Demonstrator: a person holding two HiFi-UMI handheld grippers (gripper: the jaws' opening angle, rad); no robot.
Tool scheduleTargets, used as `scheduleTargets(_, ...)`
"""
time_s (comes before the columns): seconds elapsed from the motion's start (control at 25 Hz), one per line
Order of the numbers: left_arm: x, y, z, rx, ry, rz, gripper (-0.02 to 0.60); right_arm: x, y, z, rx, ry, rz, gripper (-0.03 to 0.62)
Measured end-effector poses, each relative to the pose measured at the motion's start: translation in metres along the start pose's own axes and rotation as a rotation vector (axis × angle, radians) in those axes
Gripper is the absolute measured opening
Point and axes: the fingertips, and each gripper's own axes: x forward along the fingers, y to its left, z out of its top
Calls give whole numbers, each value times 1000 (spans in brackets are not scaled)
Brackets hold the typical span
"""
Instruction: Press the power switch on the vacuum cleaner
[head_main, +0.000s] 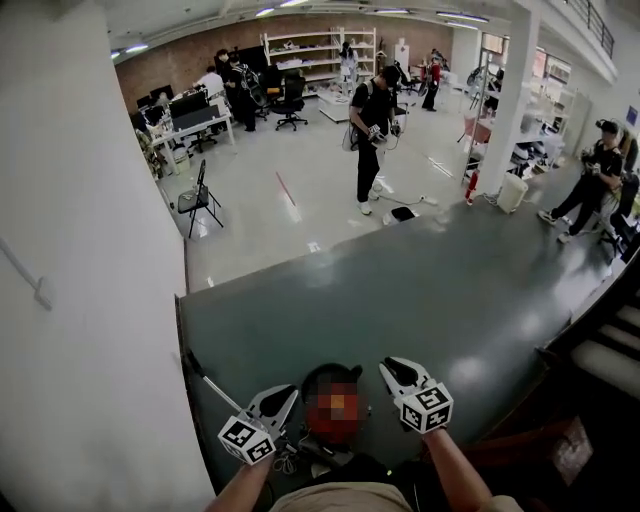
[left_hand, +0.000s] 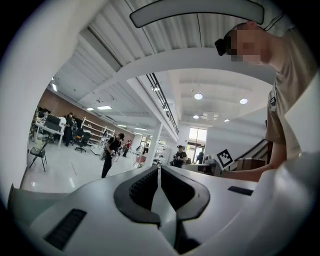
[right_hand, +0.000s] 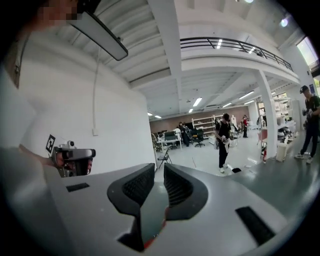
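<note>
In the head view both grippers are raised at the bottom edge. My left gripper (head_main: 288, 393) and right gripper (head_main: 388, 366) point out over the dark grey floor, and neither holds anything. On the floor between and below them lies a dark rounded body (head_main: 322, 378), apparently the vacuum cleaner, partly covered by a blurred patch. A thin tube (head_main: 215, 388) slants from it to the left, and cables (head_main: 290, 460) lie beside it. No switch shows. In the left gripper view the left gripper (left_hand: 159, 169) is shut and empty. The right gripper (right_hand: 160, 167) is likewise shut in its own view.
A white wall (head_main: 90, 300) rises close on the left. Stairs (head_main: 612, 352) climb at the right. Beyond the grey floor (head_main: 420, 290) lies a pale hall with a folding chair (head_main: 198, 195), desks, shelves, a white column (head_main: 512, 100) and several people, one standing (head_main: 372, 130).
</note>
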Motion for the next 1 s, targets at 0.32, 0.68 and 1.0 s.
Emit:
scheduleTargets(0.32, -3, -60, 42, 144, -17, 6, 8, -65, 27, 96, -104, -157, 122, 52)
scheduleTargets(0.68, -22, -115, 39, 196, -24, 103, 8, -118, 13, 87, -46, -262, 289, 142)
scheduleTargets(1.0, -50, -103, 12, 141, -31, 241, 8, -141, -16, 60, -87, -233, 209, 163)
